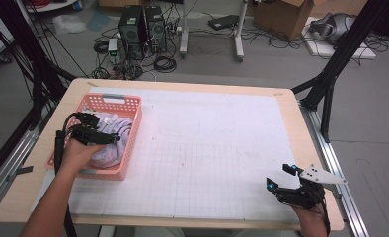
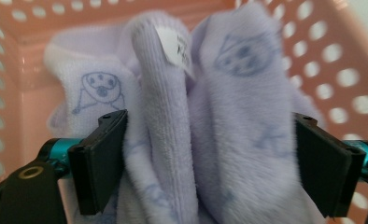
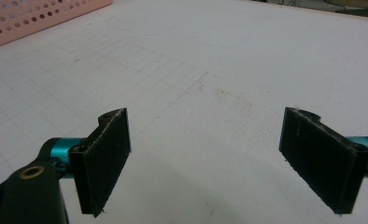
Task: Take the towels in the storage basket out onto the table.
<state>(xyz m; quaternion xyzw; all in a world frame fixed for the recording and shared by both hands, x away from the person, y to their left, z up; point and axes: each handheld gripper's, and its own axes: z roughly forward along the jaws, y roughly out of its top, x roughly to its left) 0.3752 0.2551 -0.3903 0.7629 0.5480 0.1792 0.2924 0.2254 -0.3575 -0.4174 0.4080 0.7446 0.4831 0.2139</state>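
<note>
**Op:** With my left gripper (image 2: 205,163) down inside the pink basket (image 1: 133,129), its jaws stand wide apart on either side of the lilac towel (image 2: 210,121), not clamped yet. Fabric bulges between the pads, touching or nearly touching both.

**Eng:** How will it handle?

**Op:** I'd judge it soft, light and floppy: plush pile, loose folds, no stiffness. It'll drape and stretch once lifted, and part of it may drag on the basket wall. Not fragile or slick.

**Eng:** Grab point?

**Op:** I'd close on the thick upright fold in the middle, below the white label (image 2: 175,46). More layers there, so less chance of pinching one thin edge and having it slip out.

**Eng:** Right side?

**Op:** My right gripper (image 1: 281,178) idles at the near right corner, jaws spread, nothing between them, just above the mat.

**Eng:** Surface?

**Op:** White gridded mat (image 1: 217,148) over a pale wooden table (image 1: 289,106). Basket sits at the left, towel heaped inside. Middle and right of the mat are bare, plenty of room to lay it out.

**Eng:** Room?

**Op:** Grey floor past the far edge, two black computer towers (image 1: 143,27) with tangled cables, cardboard box (image 1: 281,15) far right, black frame legs either side.
</note>
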